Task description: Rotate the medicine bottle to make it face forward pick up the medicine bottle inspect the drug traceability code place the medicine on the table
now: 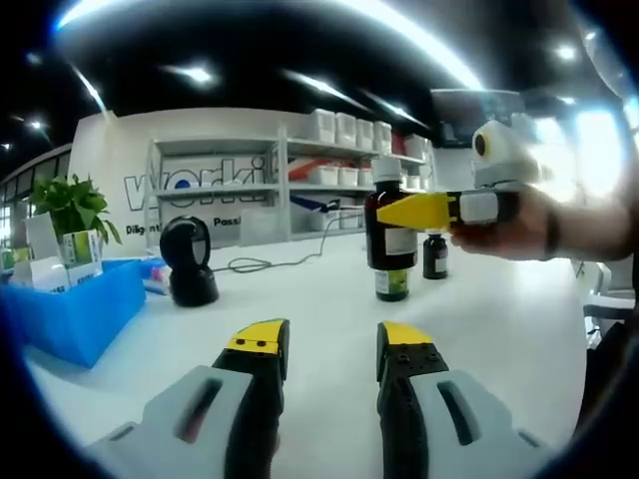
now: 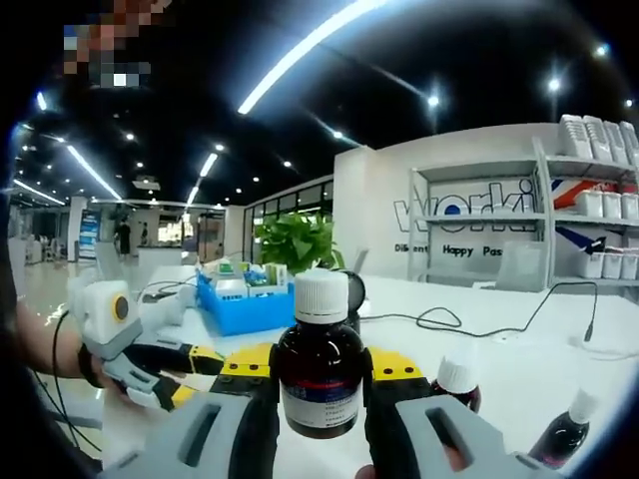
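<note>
The medicine bottle [image 2: 320,364] is being held clear of the table [image 1: 479,319], clamped in the right tongs [image 2: 319,384]; the left tongs [image 1: 331,344] are being kept open, empty. The label is apparently blank-faced here, so the bottle should be turned slowly until the code is showing.

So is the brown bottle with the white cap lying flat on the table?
No, the brown bottle stands upright, held off the table between the right gripper jaws.

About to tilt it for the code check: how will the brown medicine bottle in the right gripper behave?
The medicine bottle looks like rigid glossy glass, so probably slippery and breakable if dropped. Dark liquid fills it, so it is likely heavy. The right gripper holds its round body, so it may twist between the fingers.
</note>
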Demonstrator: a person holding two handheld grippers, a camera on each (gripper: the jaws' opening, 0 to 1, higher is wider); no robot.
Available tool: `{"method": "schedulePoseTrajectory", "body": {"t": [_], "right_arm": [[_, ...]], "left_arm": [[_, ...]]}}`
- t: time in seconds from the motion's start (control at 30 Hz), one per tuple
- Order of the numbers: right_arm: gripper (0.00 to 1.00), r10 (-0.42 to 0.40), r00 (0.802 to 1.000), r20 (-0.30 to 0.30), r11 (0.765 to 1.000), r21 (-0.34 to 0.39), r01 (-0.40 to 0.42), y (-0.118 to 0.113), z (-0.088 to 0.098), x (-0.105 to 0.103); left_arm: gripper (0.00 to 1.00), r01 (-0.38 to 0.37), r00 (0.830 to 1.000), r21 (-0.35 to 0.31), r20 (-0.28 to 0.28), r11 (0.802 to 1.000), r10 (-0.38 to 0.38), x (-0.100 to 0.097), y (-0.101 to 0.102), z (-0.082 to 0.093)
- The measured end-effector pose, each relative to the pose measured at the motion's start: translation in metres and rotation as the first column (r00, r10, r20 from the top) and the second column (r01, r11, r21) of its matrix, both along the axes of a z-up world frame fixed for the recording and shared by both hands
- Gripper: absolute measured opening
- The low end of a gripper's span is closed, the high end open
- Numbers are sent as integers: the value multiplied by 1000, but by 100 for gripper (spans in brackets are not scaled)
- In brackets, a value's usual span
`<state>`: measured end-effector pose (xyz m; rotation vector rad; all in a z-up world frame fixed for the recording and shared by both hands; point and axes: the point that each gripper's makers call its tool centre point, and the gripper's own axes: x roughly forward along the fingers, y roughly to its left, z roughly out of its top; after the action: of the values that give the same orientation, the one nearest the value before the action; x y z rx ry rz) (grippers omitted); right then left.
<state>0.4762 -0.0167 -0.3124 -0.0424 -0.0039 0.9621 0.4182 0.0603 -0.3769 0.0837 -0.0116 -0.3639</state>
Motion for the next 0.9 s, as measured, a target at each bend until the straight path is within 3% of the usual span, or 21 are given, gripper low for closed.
{"method": "schedulePoseTrajectory", "body": {"t": [0.3,0.7,0.9], "right_arm": [[27,-7,1000,-22,1000,25,7,23,-1,16],[27,-22,999,-38,1000,8,22,48,-29,34],[27,-22,996,-87,1000,16,23,55,-43,38]], "left_arm": [[26,3,1000,-8,2,1000,-3,-1,-1,2],[26,-9,1000,-26,2,1000,9,-1,1,5],[26,-1,1000,-29,0,1000,1,-1,-1,5]]}}
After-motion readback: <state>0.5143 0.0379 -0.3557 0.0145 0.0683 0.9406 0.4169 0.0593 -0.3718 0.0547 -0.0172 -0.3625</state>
